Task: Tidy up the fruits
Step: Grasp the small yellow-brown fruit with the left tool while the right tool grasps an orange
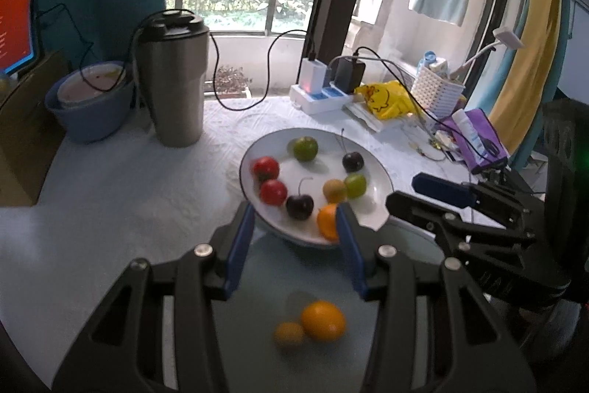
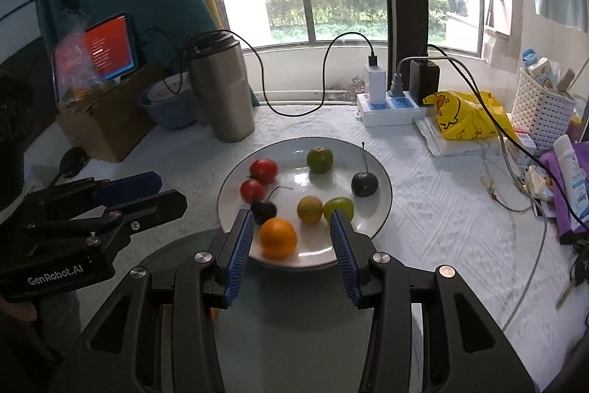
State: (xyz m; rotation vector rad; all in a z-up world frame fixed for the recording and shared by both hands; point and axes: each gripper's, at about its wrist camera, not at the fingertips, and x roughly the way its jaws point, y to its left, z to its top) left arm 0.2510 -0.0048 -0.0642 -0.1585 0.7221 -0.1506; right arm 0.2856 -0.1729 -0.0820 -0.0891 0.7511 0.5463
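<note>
A: Both our grippers hang empty with jaws parted, the left gripper [image 1: 294,245] and the right gripper [image 2: 292,253]. Just beneath the left one, on the grey plate [image 1: 257,282], lie two oranges [image 1: 323,320].

B: Ahead of the right jaws, the orange [image 2: 278,237] on the white plate [image 2: 379,205] touches a cherry [image 2: 264,211], I think; it's blurred.

A: So we could nudge the cherry, or roll fruit off the rim.

B: Farther out, tomatoes [image 2: 264,170] and a green fruit [image 2: 320,159]; the grippers might collide.
</note>
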